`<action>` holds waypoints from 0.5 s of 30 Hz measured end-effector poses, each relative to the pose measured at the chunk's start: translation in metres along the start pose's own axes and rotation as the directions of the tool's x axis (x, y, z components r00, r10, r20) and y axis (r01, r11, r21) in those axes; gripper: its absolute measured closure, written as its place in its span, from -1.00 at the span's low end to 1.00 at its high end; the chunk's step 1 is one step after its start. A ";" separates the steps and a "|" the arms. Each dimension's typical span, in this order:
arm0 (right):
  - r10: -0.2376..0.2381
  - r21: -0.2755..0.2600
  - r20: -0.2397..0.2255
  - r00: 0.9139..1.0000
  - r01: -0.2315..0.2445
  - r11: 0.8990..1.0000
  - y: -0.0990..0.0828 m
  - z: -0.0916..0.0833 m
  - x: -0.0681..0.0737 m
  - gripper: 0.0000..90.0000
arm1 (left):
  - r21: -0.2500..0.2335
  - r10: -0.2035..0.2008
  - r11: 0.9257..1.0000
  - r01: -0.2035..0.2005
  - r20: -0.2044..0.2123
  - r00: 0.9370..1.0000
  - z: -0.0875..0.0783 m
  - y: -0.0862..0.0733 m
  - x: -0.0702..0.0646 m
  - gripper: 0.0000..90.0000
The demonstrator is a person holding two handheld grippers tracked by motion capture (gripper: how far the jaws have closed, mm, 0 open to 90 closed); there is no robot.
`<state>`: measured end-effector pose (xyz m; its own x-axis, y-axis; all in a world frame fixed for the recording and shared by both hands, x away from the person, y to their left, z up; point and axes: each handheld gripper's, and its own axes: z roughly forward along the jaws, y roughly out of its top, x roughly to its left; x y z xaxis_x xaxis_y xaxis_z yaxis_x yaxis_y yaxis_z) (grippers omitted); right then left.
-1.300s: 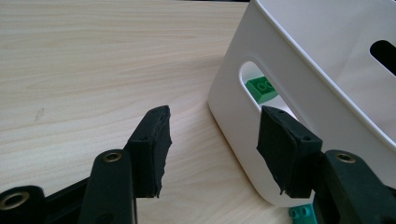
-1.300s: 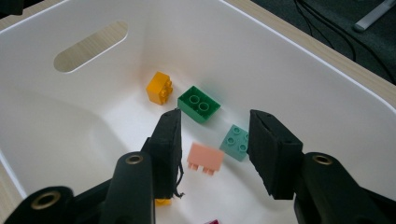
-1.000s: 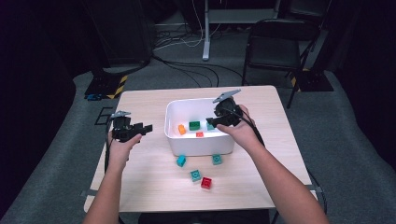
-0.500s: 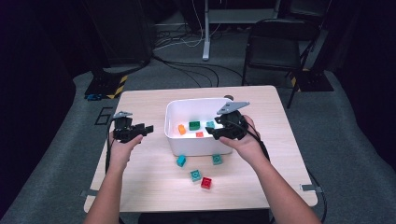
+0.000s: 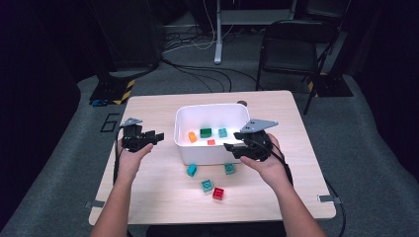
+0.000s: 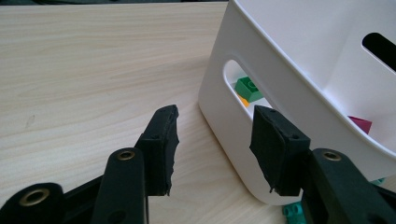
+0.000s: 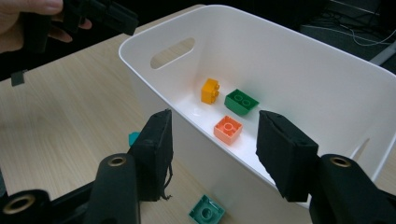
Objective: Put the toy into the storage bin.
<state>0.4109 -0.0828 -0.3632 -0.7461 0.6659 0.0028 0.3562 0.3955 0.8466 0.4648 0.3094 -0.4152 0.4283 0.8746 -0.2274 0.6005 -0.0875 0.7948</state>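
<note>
A white bin holds an orange brick, a green brick, a teal brick and a salmon brick. My left gripper hovers just left of the bin, apart from it; its jaws have just been closing and nothing is between them. In the left gripper view it faces the bin's corner and handle slot. My right gripper is at the bin's near right corner; its jaws have just been opening and stand empty, with the bin's near wall in front of them.
Three teal bricks and a red brick lie on the wooden table in front of the bin. A black chair and floor cables stand beyond the table's far edge.
My right gripper has drawn back from over the bin's right side to its near right corner. The left hand has stayed where it was.
</note>
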 end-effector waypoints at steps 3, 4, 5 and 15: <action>-0.009 0.011 -0.004 1.000 0.009 1.000 -0.002 -0.001 -0.003 0.00 | -0.010 0.000 1.000 0.000 -0.010 1.000 0.000 0.001 -0.003 0.16; -0.006 0.013 -0.005 1.000 0.006 1.000 -0.002 -0.002 -0.004 0.00 | -0.014 -0.003 1.000 0.003 -0.012 1.000 0.001 0.002 -0.004 0.16; -0.005 0.014 -0.009 1.000 0.005 1.000 -0.003 -0.001 -0.006 0.00 | -0.015 -0.001 1.000 0.001 -0.014 1.000 0.001 0.002 -0.006 0.17; 0.023 -0.025 -0.031 0.999 -0.024 0.999 -0.006 -0.014 -0.013 0.02 | -0.003 0.064 0.998 -0.064 -0.010 0.998 -0.006 -0.008 -0.027 0.22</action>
<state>0.4104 -0.1023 -0.3605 -0.7545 0.6552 0.0389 0.3598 0.3633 0.8594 0.4443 0.2898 -0.4123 0.4591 0.8718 -0.1708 0.5699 -0.1415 0.8095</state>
